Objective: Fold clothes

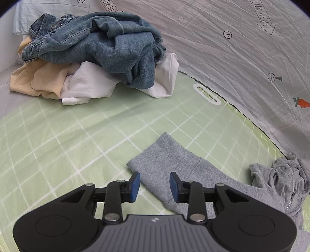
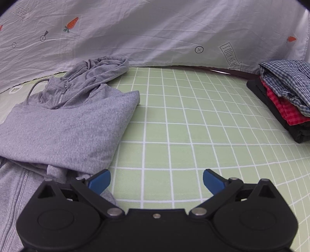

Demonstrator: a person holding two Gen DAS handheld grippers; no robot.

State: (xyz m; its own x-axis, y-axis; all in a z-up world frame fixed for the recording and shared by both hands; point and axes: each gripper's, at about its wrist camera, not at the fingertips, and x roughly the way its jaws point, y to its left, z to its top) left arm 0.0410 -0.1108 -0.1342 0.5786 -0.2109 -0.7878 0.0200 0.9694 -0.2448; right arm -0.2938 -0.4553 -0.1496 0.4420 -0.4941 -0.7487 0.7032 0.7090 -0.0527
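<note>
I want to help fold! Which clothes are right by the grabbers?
The grey hoodie. Its sleeve lies between the open left gripper fingers, while the jeans pile and the folded plaid stack sit farther away.

The pale grey sheet (image 1: 222, 58) behind the green checked mat carries printed arrow outlines with capital lettering: in the left wrist view one arrow (image 1: 264, 22) reads "OOK HERE", its first letter cut off by the frame edge, and another at the top edge (image 1: 108, 6) shows only "OOK HE". In the right wrist view the same arrow print (image 2: 230, 56) appears upside down, its words hard to read.
</note>
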